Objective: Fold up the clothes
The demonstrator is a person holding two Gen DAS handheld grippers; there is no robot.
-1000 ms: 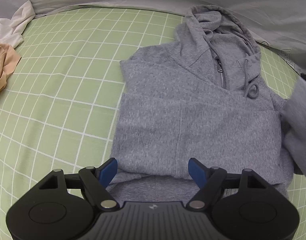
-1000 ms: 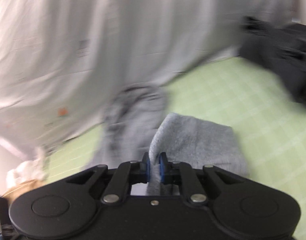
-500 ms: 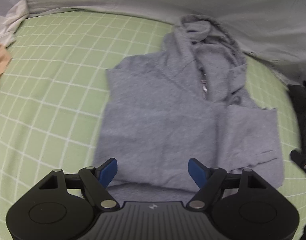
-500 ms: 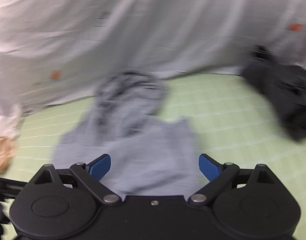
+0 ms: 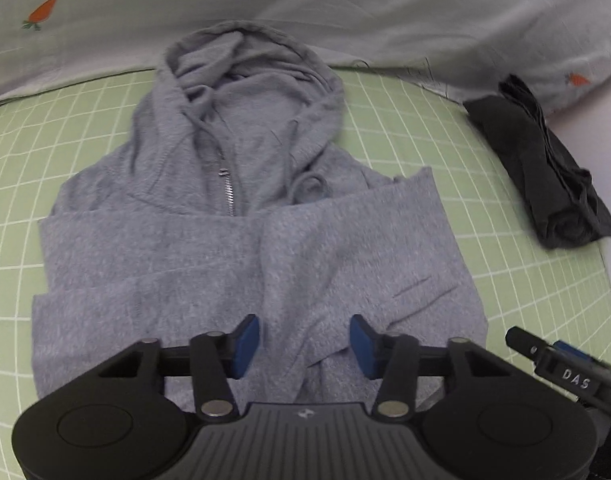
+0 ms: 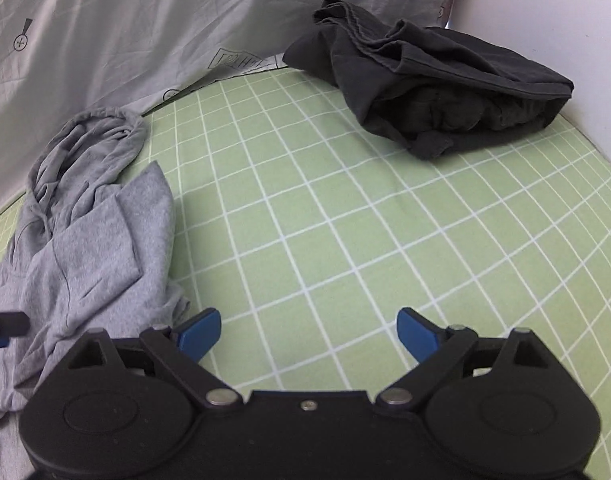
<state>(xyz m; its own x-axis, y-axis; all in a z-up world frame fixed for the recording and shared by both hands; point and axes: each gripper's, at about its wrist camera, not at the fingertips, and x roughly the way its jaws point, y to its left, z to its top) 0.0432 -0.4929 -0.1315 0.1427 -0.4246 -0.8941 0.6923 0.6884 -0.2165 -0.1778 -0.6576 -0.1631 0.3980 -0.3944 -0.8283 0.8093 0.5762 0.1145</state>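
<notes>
A grey zip hoodie [image 5: 209,240] lies face up on the green checked sheet [image 5: 425,128], hood toward the far side, both sides folded in over its front. My left gripper [image 5: 304,342] is open and empty, hovering over the hoodie's lower hem. In the right wrist view the hoodie [image 6: 85,240] lies at the left. My right gripper [image 6: 308,330] is open and empty above the bare sheet [image 6: 345,220], just right of the hoodie's edge. Part of the right gripper [image 5: 561,364] shows at the lower right of the left wrist view.
A folded dark garment [image 5: 545,168] lies on the sheet to the right of the hoodie; it shows crumpled at the far right in the right wrist view [image 6: 433,80]. A pale grey cover [image 6: 145,20] with printed carrots rises behind the sheet.
My right gripper let go of the grey sleeve, opened and swung right off the hoodie. The sleeve now lies folded over the front. My left gripper moved right along the hem.
</notes>
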